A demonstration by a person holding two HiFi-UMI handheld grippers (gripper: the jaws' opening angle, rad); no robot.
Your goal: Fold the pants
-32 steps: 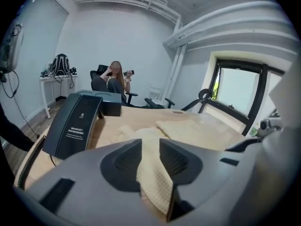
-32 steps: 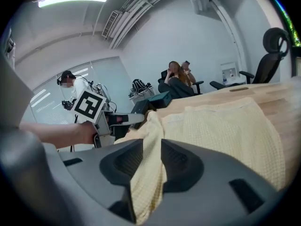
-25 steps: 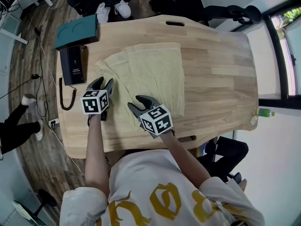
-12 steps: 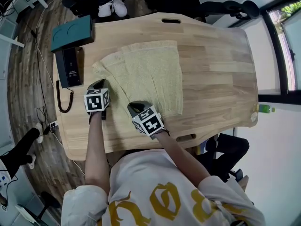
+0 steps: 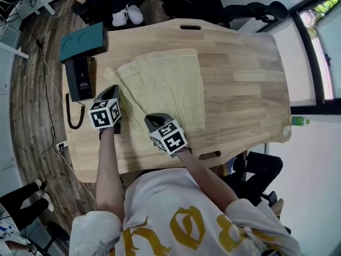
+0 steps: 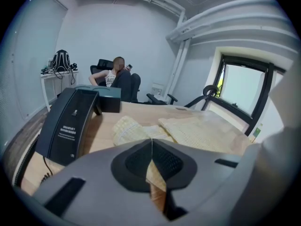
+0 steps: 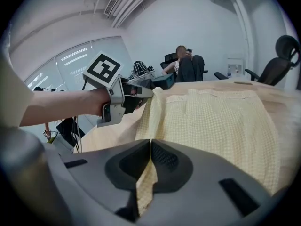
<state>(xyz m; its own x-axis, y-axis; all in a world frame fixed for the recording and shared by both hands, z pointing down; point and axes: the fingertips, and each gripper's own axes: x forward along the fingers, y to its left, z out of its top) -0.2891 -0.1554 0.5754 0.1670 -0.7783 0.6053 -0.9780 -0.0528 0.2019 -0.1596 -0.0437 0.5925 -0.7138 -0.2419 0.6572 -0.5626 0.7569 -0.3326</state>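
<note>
Head view: pale yellow pants are spread on the wooden table.
Left gripper: jaws are pressed together on the pants' left edge, beside the black device.
Right gripper: jaws have just been closing and are pinched on the near hem.
Writing: white print on the black device is too small to be read.

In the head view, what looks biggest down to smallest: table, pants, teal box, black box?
1. table
2. pants
3. teal box and black box: they look about alike, so I can't rank those two.
</note>
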